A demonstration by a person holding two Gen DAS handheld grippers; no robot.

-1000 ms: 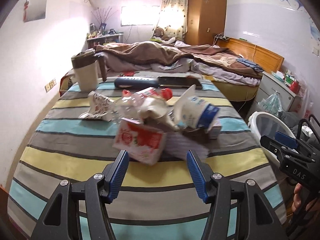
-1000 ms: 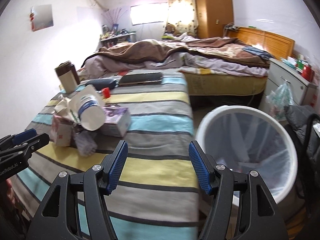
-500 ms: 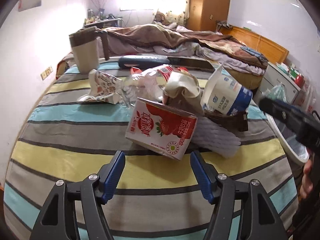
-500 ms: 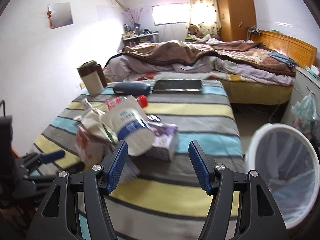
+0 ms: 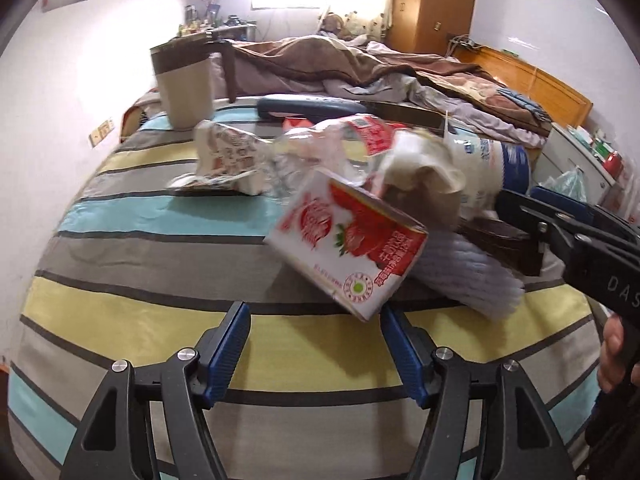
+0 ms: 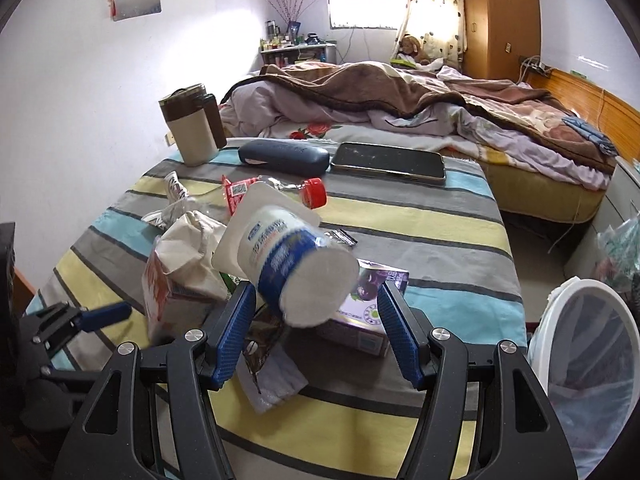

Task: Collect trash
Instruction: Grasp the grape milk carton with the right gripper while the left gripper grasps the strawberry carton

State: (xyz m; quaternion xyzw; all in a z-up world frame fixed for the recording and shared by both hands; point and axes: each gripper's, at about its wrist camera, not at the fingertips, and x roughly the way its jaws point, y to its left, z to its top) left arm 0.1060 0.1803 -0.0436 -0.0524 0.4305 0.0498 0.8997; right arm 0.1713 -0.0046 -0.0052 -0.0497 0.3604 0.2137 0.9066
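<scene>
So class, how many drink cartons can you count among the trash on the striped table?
2: a strawberry carton at the pile's near edge, and a purple carton lying behind the yogurt cup. Others may be hidden.

From my left claw's camera, the strawberry milk carton [image 5: 348, 248] hides most of the crumpled paper bag [image 5: 420, 176] behind it, and motion blur smears its print. The white bin [image 6: 592, 364] right of the tabletop [image 6: 420, 216] is cut off by the picture's edge. The shelf clutter [image 6: 294, 40] is too small to tell.
</scene>
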